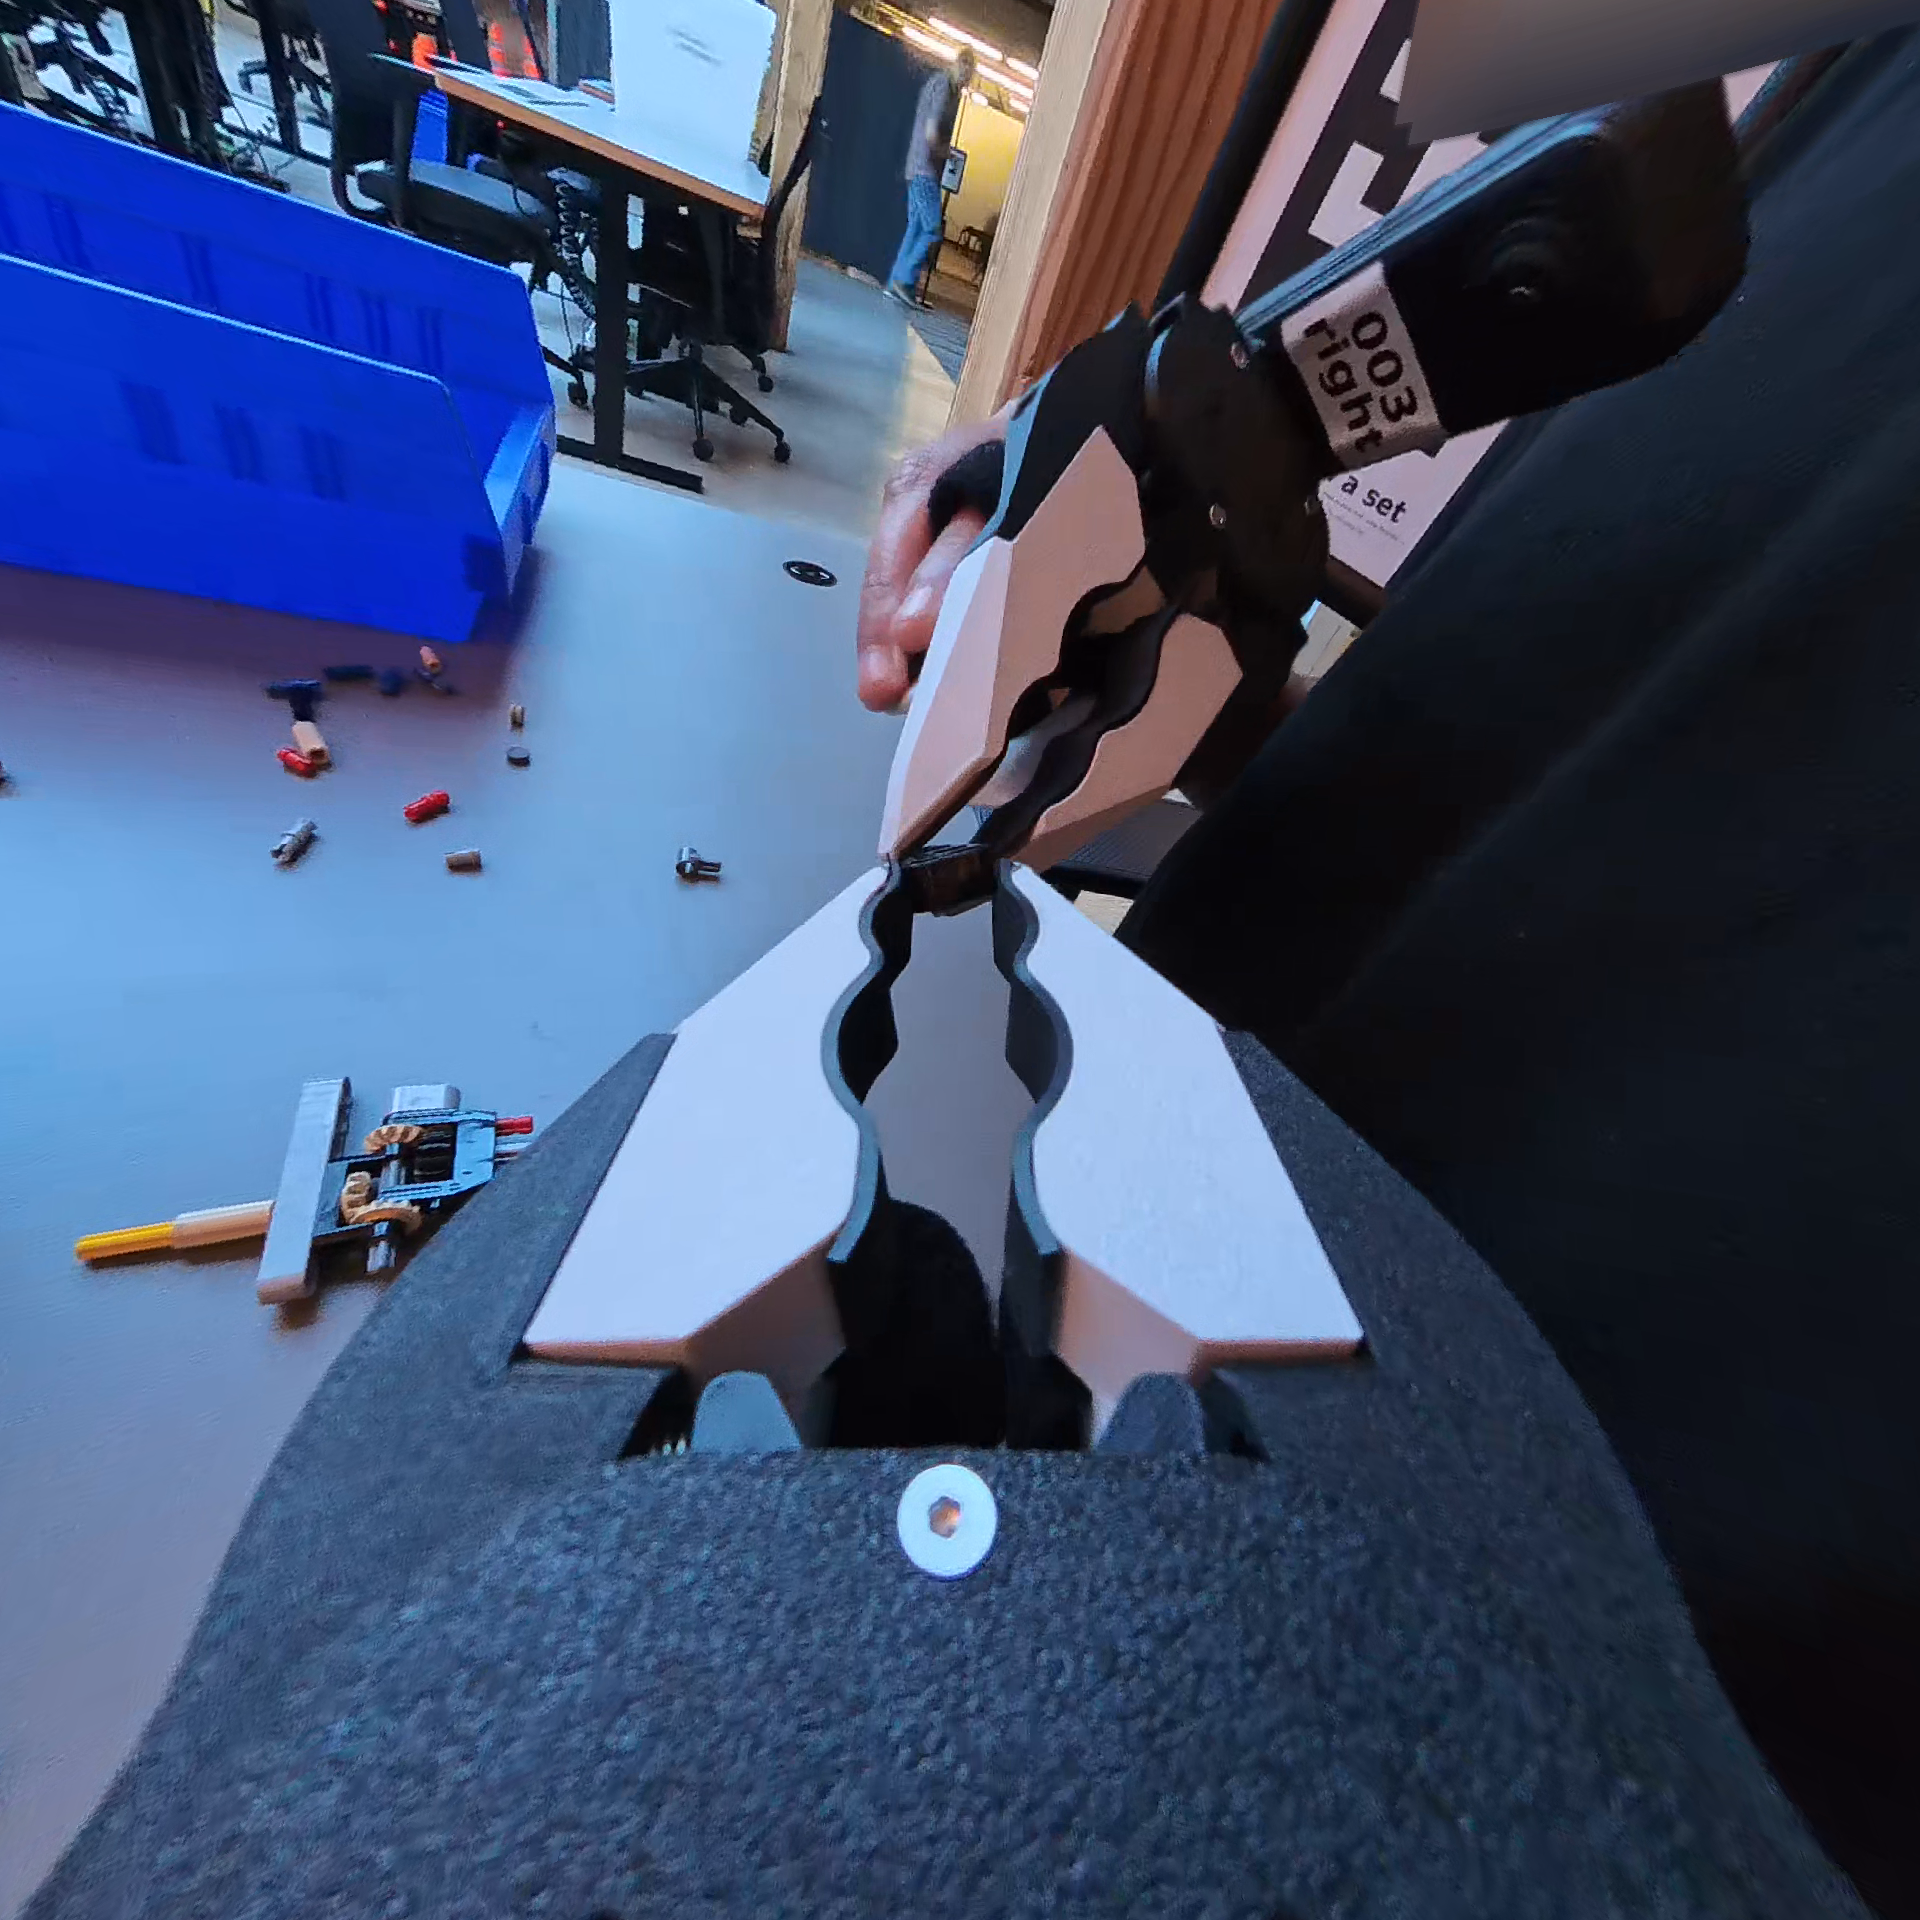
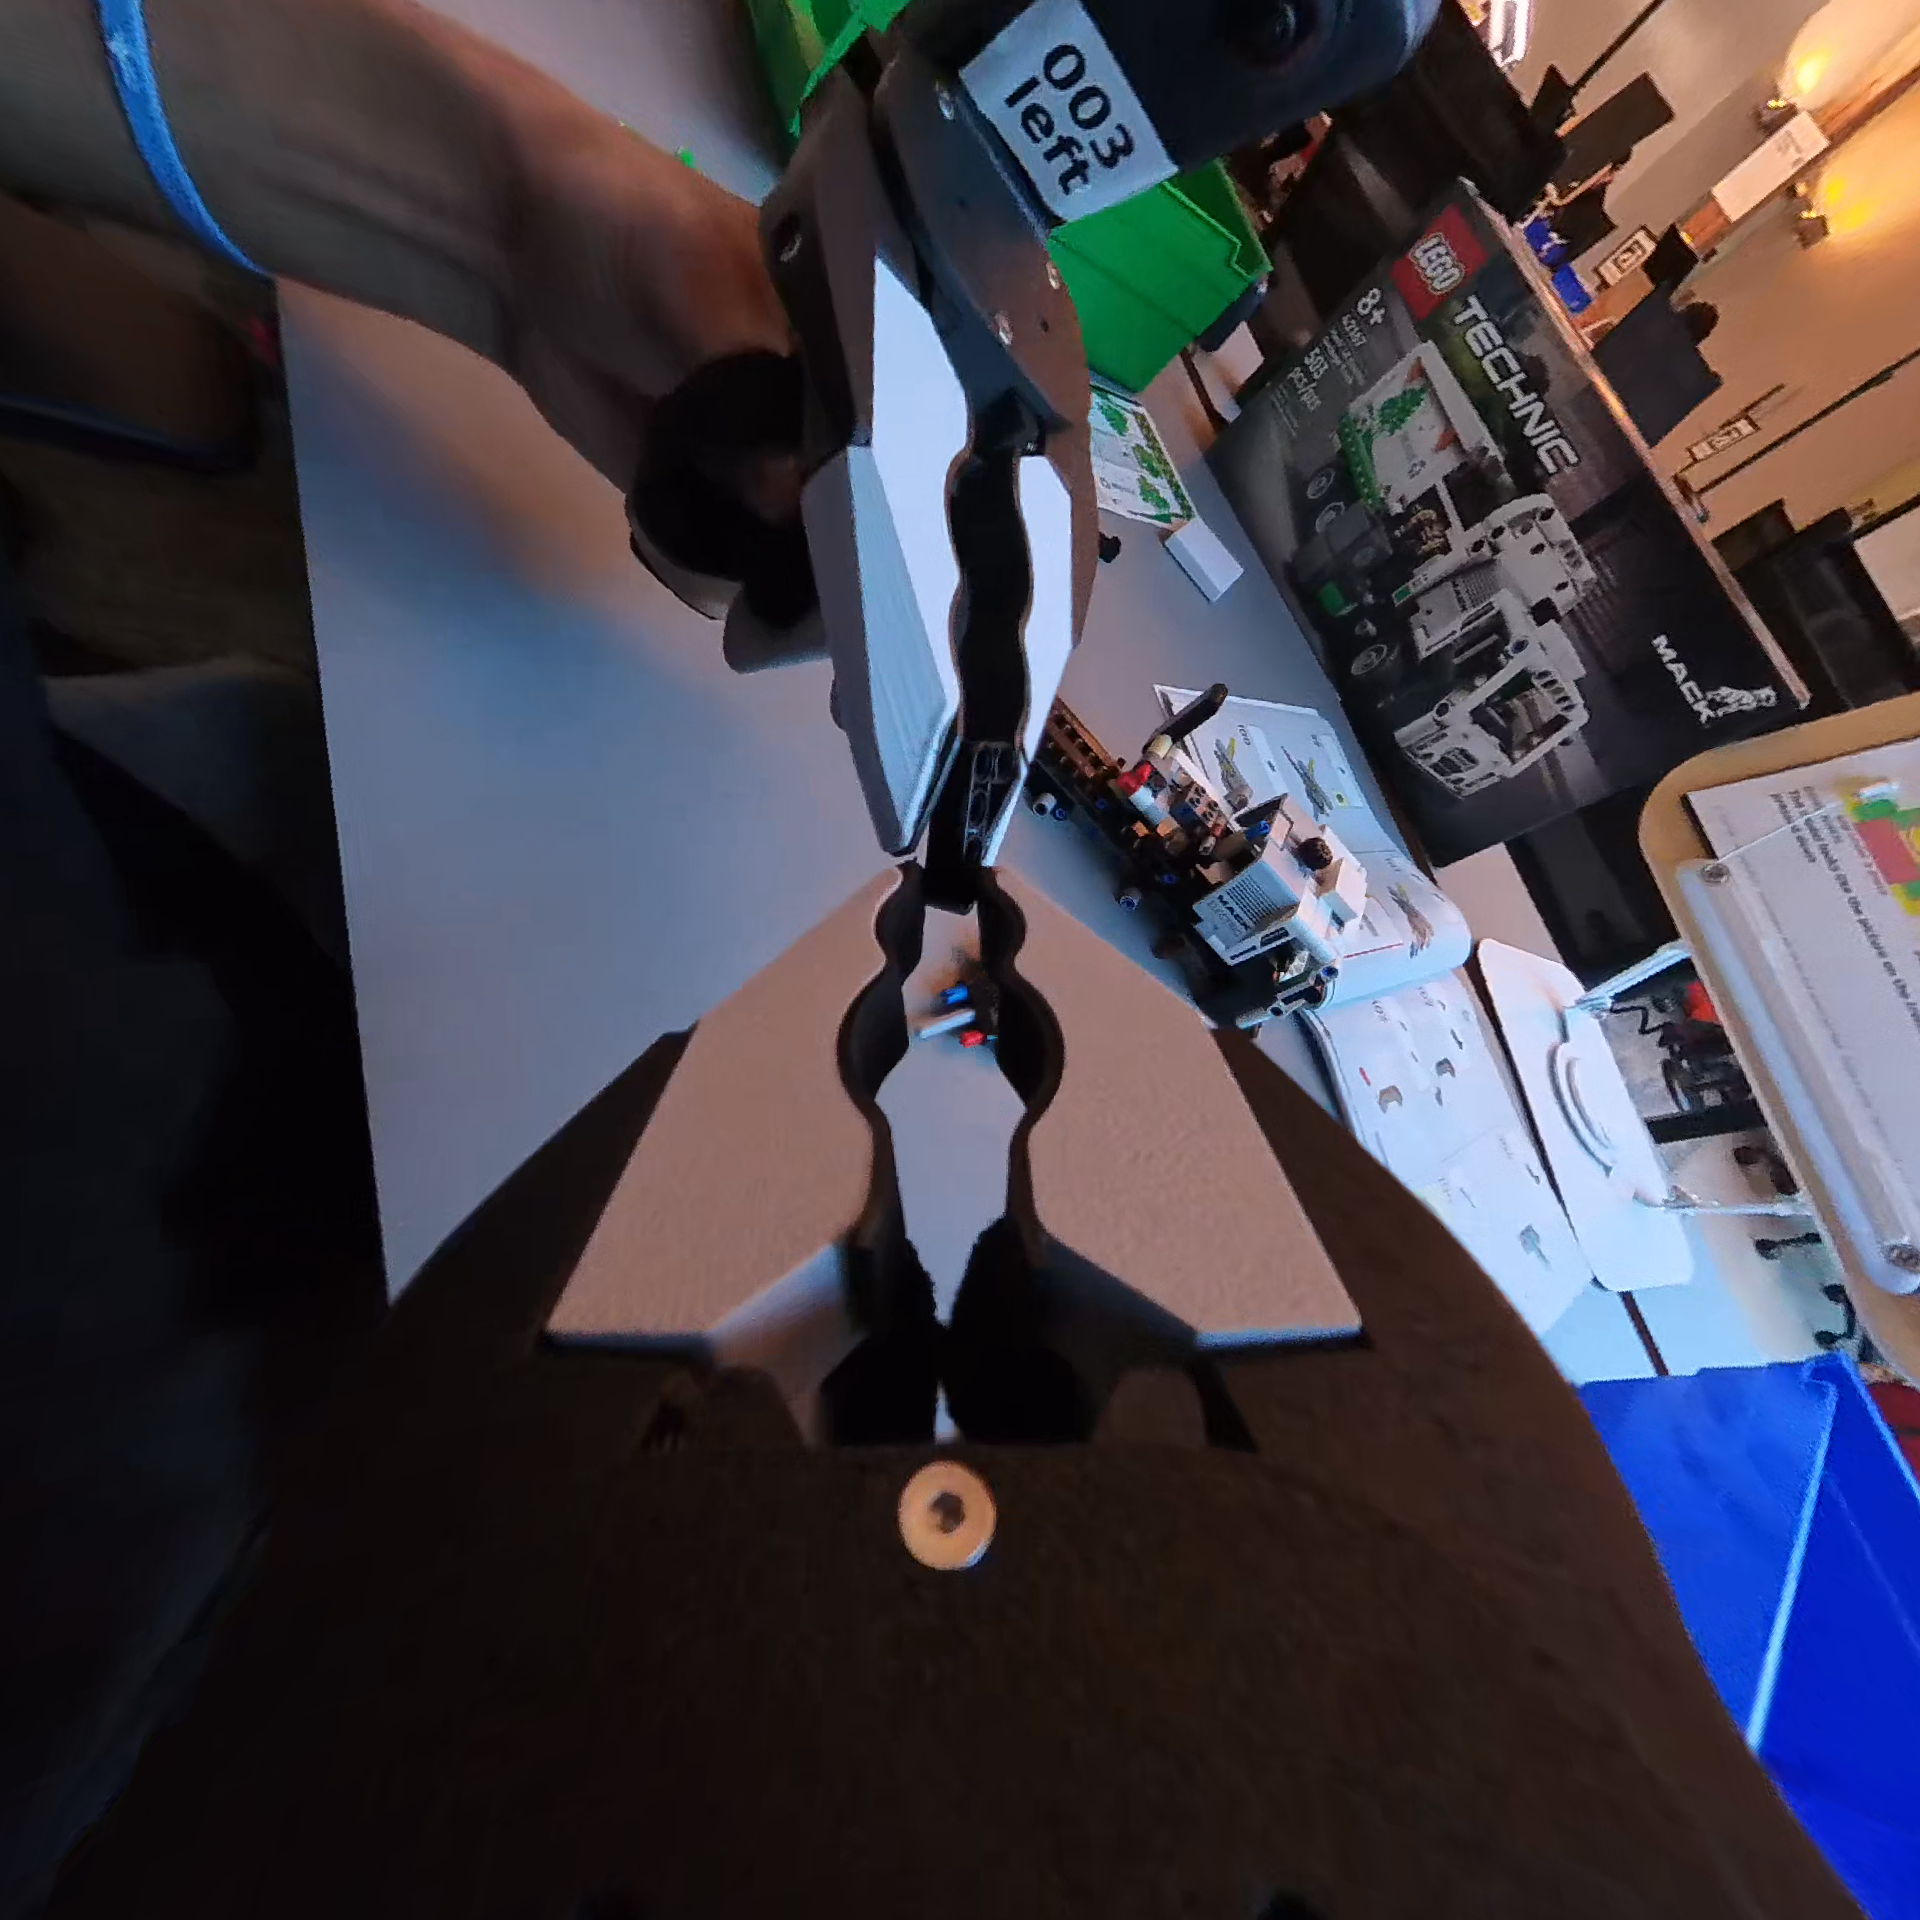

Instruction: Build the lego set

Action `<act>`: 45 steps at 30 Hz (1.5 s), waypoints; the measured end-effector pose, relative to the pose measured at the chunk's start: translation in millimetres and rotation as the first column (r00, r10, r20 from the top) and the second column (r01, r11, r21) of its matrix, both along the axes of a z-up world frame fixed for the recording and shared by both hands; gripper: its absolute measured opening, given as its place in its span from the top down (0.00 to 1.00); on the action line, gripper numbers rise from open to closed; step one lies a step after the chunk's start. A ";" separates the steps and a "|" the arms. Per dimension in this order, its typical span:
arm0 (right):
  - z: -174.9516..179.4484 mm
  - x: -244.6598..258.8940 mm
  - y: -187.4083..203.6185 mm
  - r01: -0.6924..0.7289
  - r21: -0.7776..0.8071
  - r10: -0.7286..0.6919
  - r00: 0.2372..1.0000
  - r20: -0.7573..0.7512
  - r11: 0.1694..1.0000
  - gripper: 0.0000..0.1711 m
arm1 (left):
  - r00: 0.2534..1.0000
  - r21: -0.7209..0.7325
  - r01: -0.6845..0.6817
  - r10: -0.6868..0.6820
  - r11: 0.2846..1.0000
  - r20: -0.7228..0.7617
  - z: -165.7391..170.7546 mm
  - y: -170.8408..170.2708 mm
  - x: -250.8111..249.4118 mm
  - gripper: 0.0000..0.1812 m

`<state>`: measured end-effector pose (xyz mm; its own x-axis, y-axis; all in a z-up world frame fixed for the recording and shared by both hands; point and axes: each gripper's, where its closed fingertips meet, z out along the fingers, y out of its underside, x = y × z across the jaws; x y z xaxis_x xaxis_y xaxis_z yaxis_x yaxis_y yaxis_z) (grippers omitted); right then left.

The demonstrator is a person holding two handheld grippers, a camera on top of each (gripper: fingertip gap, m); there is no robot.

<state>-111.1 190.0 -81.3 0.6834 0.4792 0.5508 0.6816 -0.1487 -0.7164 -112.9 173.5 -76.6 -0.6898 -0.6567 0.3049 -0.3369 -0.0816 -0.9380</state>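
Both grippers meet tip to tip above the table (image 1: 644, 665), sharing one small black piece (image 1: 943, 878). In the left wrist view the left gripper (image 1: 943, 883) has its tips closed on the piece at 12 o'clock from its own body. The right gripper (image 1: 951, 831) comes in from 1 o'clock, tips pinched on the same piece from the other end. A hand (image 1: 904, 582) shows behind the right gripper.

In the right wrist view the right gripper (image 2: 948, 888) clamps the piece's near end, and the left gripper (image 2: 961, 821) grips its far end from 12 o'clock. The piece looks like a short black beam with holes; details are small.

On the table at 9 o'clock from the left gripper lies a sub-assembly (image 1: 353, 1184) with gears, grey beam and yellow axle. Loose pins (image 1: 426, 805) are scattered toward 10 o'clock, near a blue bin (image 1: 260, 395).

In the right wrist view a partly built truck (image 2: 1226, 883) sits on an open manual (image 2: 1423, 1091) at 2 o'clock, set box (image 2: 1507, 540) behind it, green bin (image 2: 1153, 281) at 12 o'clock.
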 end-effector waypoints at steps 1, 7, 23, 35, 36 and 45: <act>1.1 0.1 0.2 0.011 0.003 -0.011 0.999 -0.031 1.000 0.95 | 1.000 0.002 -0.002 0.002 1.000 0.007 0.9 0.2 -0.3 0.93; 19.5 -2.4 -14.0 -0.087 -0.101 0.020 0.846 -0.533 0.991 0.84 | 0.995 0.121 -0.061 0.050 0.991 0.087 1.6 3.3 -0.4 0.93; 28.7 -6.7 -6.3 -0.491 -0.099 -0.143 -0.052 -0.988 0.866 0.94 | 0.877 0.439 -0.340 0.111 0.832 0.468 16.1 2.1 9.8 0.93; 31.3 -3.6 -5.2 -0.507 -0.056 -0.143 -0.136 -0.980 0.860 0.87 | 0.882 0.467 -0.345 0.110 0.814 0.459 11.7 7.6 6.7 0.93; 31.2 -2.0 -5.4 -0.508 -0.063 -0.149 -0.131 -0.980 0.859 0.89 | 0.880 0.469 -0.346 0.108 0.813 0.463 11.5 7.7 5.9 0.93; 22.9 5.7 3.2 -0.423 -0.137 -0.187 -0.077 -0.979 0.896 0.96 | 0.888 0.542 -0.395 0.158 0.742 0.431 1.2 15.2 12.3 0.93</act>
